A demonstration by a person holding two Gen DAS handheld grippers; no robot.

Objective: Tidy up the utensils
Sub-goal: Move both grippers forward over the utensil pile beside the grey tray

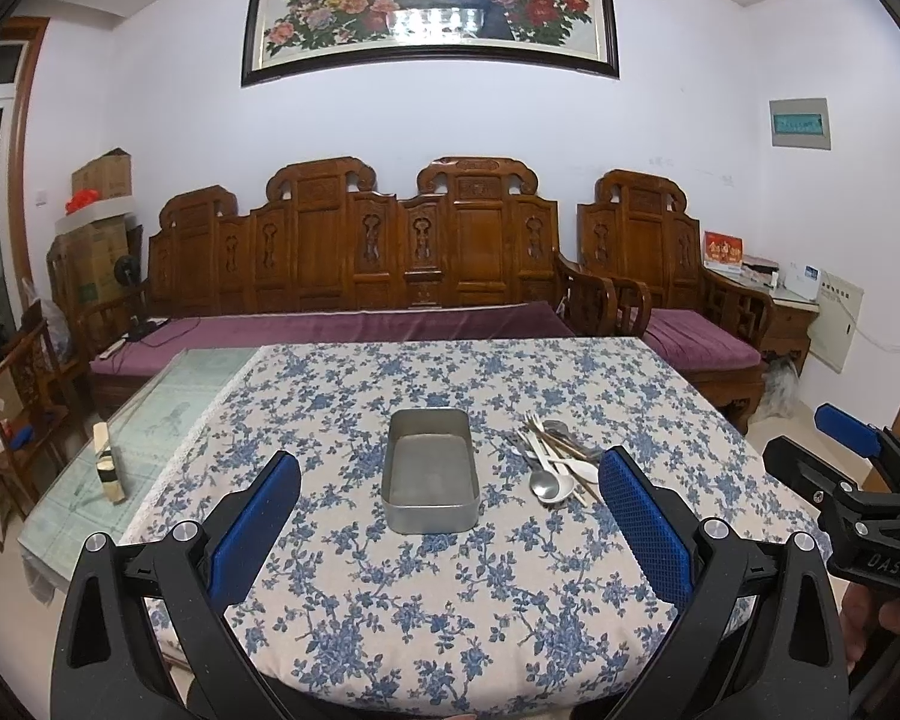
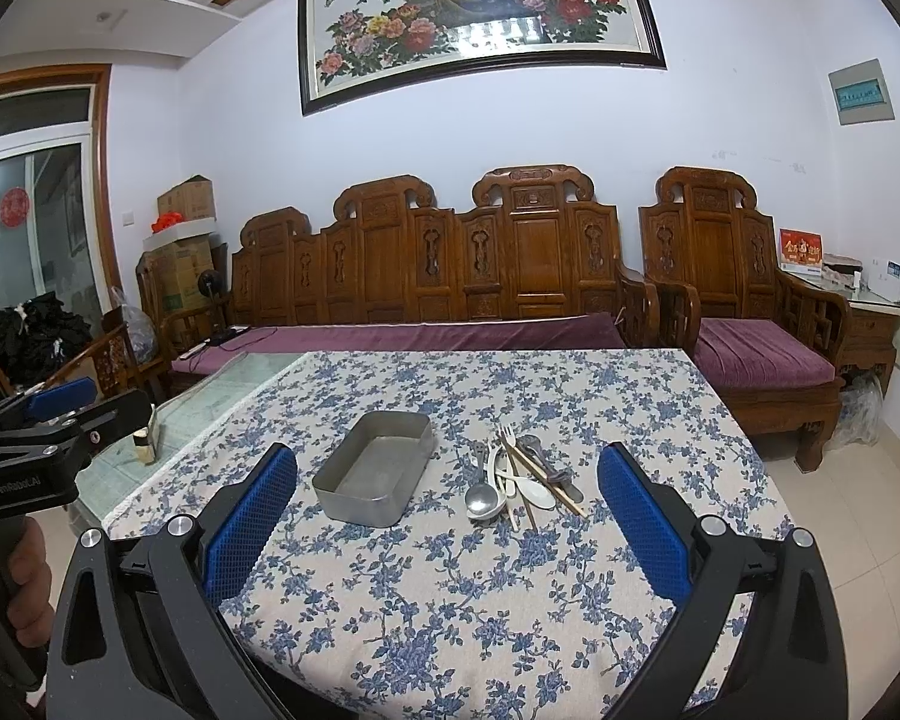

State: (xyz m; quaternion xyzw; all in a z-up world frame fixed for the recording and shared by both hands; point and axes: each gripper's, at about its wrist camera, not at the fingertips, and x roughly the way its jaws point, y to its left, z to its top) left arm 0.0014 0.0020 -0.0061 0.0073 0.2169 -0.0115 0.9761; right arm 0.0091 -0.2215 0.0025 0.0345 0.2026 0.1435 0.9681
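An empty grey metal tin (image 1: 431, 474) (image 2: 377, 465) stands on the flowered tablecloth near the table's middle. Just right of it lies a loose pile of utensils (image 1: 555, 459) (image 2: 522, 474): a metal spoon (image 2: 482, 495), a white spoon, a white fork, wooden chopsticks and darker pieces. My left gripper (image 1: 450, 516) hovers open above the near part of the table, short of the tin, nothing between its blue pads. My right gripper (image 2: 447, 516) is open too, held back from the pile and empty. Each gripper shows at the edge of the other's view.
The tablecloth (image 1: 450, 600) leaves a strip of glass tabletop (image 1: 150, 438) bare on the left, where a small gold and white box (image 1: 109, 463) stands. Behind the table are a carved wooden sofa (image 1: 354, 258) and an armchair (image 2: 744, 300) with purple cushions. A hand holds each gripper's handle.
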